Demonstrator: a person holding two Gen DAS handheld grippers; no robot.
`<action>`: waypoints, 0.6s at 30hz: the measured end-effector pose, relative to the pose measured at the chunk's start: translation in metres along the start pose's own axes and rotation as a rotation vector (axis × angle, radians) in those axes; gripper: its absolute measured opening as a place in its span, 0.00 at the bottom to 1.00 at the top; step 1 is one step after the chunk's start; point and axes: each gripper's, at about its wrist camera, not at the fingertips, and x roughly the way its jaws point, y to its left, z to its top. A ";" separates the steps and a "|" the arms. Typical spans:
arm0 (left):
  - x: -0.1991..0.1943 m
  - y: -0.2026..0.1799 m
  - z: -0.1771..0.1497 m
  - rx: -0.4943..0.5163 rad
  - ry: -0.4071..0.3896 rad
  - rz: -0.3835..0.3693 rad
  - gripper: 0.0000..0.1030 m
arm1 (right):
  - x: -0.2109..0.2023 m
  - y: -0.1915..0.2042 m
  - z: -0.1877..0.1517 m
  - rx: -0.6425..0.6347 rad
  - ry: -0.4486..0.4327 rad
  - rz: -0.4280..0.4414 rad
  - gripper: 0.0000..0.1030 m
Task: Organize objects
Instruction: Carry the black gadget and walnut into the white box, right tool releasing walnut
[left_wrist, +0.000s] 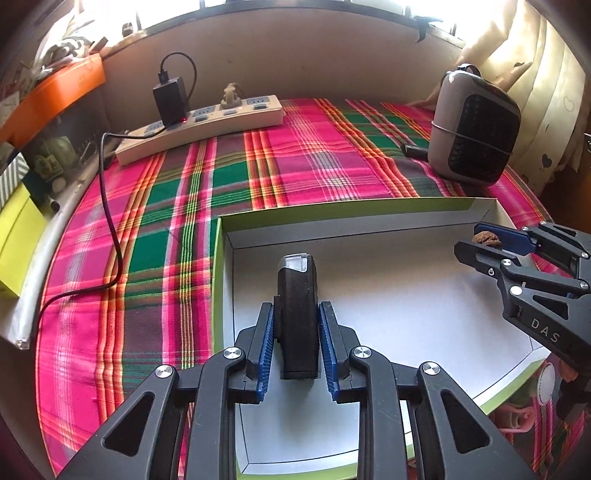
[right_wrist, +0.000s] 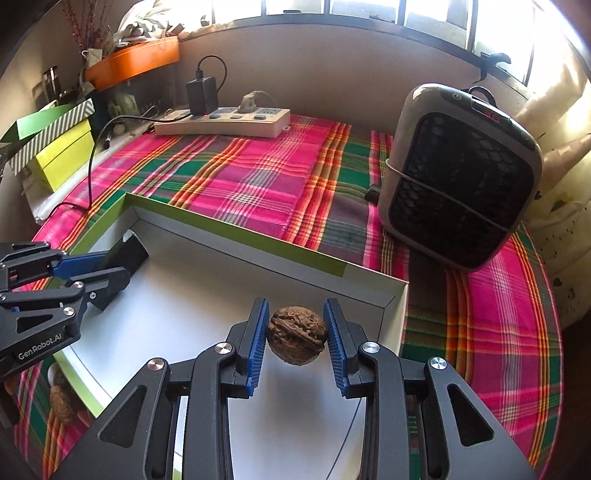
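Observation:
A shallow box (left_wrist: 218, 280) with a white inside and green walls lies on the plaid cloth. My left gripper (left_wrist: 297, 325) is shut on a slim black device with a clear tip (left_wrist: 297, 295), held above the box's left part. My right gripper (right_wrist: 297, 332) is shut on a brown walnut (right_wrist: 297, 334), above the box's far right corner. In the left wrist view the right gripper (left_wrist: 480, 236) shows at the right edge with the walnut (left_wrist: 487, 237). The right wrist view catches the left gripper (right_wrist: 122, 262) with the black device (right_wrist: 129, 253) at the left.
A grey fan heater (right_wrist: 461, 184) stands right of the box (right_wrist: 236, 229). A beige power strip (left_wrist: 199, 127) with a black charger (left_wrist: 170, 98) lies at the back; its cable (left_wrist: 110, 229) runs down the left. Another walnut (right_wrist: 62, 404) lies near the box's left wall. Boxes (right_wrist: 62, 157) are stacked far left.

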 end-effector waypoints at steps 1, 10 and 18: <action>0.000 0.000 0.000 0.000 0.000 0.000 0.21 | 0.001 -0.001 0.000 0.001 0.005 -0.004 0.31; 0.000 0.001 0.000 -0.001 0.002 -0.004 0.21 | 0.007 -0.003 -0.003 0.002 0.023 -0.012 0.31; 0.001 -0.002 0.000 0.002 0.003 0.000 0.22 | 0.009 0.000 -0.002 -0.009 0.018 -0.023 0.31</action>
